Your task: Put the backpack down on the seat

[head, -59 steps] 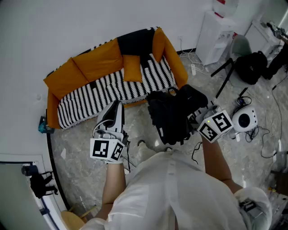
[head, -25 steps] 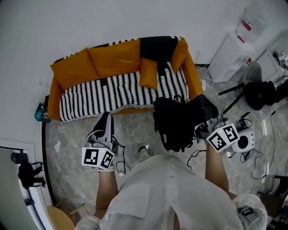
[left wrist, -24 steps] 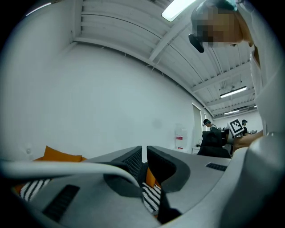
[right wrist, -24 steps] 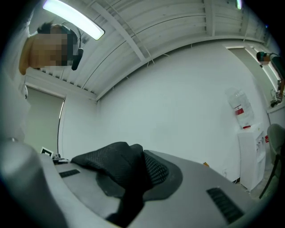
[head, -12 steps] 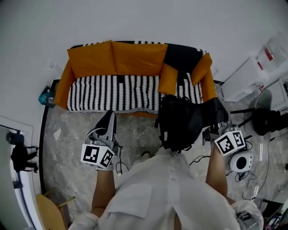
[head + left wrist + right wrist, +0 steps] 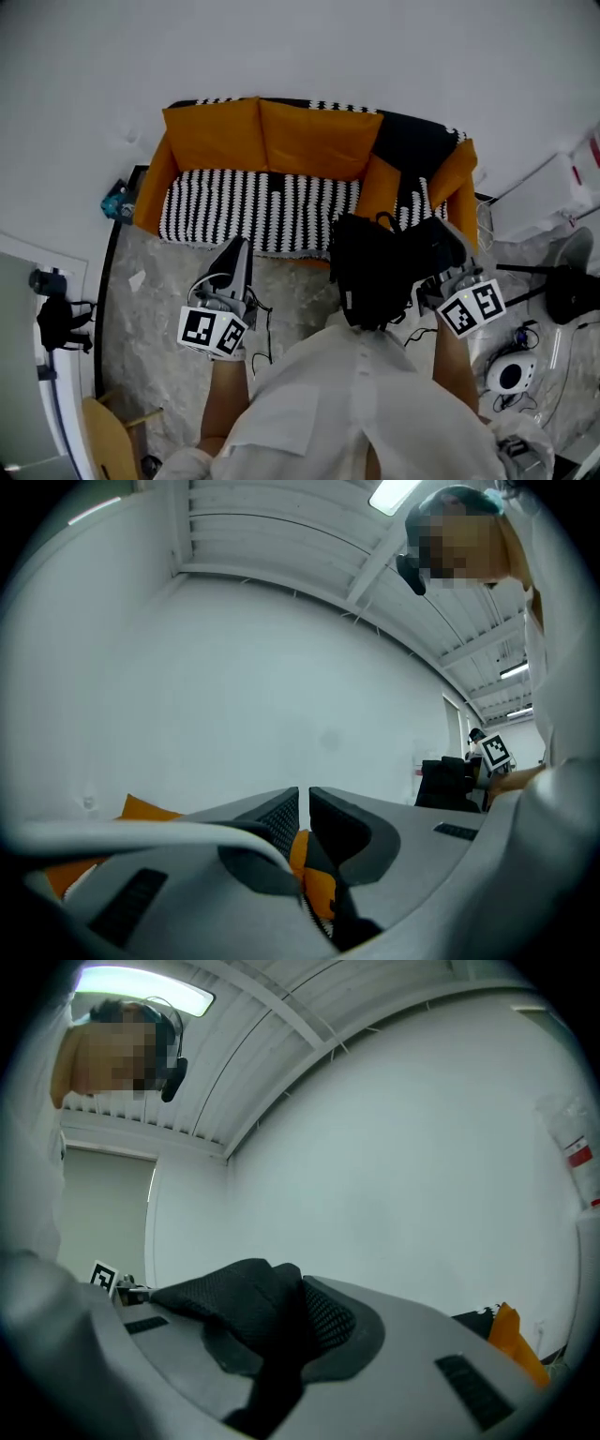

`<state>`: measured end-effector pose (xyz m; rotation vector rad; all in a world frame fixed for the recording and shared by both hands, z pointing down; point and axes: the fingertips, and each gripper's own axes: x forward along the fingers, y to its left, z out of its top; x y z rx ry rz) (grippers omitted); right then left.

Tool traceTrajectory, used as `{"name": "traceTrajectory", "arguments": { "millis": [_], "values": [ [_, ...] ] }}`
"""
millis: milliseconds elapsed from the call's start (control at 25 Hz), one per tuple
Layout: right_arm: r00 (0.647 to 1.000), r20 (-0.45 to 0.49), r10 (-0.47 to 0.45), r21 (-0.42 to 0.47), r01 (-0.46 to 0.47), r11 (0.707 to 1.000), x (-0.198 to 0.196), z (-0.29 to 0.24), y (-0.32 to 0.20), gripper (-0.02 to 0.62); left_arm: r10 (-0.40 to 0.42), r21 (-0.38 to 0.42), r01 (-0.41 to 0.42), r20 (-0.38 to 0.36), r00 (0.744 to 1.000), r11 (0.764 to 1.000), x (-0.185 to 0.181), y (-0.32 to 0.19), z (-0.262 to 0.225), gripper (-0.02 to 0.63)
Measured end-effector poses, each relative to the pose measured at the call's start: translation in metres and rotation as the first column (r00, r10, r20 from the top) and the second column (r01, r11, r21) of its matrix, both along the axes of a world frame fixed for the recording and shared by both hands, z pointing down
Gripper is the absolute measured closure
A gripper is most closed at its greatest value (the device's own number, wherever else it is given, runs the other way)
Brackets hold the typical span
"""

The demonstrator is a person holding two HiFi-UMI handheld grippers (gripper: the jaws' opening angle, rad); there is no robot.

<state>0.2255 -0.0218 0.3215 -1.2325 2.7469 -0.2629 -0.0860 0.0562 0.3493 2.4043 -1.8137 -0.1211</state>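
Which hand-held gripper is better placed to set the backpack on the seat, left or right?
Right. The right hand-held gripper is shut on the black backpack, which hangs near the striped seat. The left hand-held gripper is shut on nothing.

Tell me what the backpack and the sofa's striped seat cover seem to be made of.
The backpack: black synthetic fabric, probably nylon, matte; its strap shows an open mesh weave in the right gripper view. The striped seat cover: a soft woven or knitted textile, likely, matte; its black-and-white stripes have jagged edges.
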Motion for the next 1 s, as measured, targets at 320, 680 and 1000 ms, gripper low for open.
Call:
{"name": "traceTrajectory", "arguments": {
  "millis": [320, 680, 1000],
  "values": [
    [0.997, -0.013, -0.082, 0.026, 0.082, 0.996, -0.027, -0.001, -0.073, 0.548, -0.037, 0.03, 0.037, 0.022, 0.999, 0.999, -0.006, -0.067, -0.009, 0.552],
    [0.998, -0.062, -0.002, 0.009, 0.002, 1.0, -0.072, 0.004, -0.144, 0.548, -0.009, 0.039, 0.009, 0.009, 1.0, 0.999, -0.06, -0.135, -0.004, 0.552],
    [0.972, -0.146, 0.182, -0.022, -0.188, 0.982, -0.121, 0.021, -0.195, 0.548, 0.14, 0.024, -0.139, -0.018, 0.99, 0.99, -0.128, -0.227, 0.007, 0.552]
  ]
}}
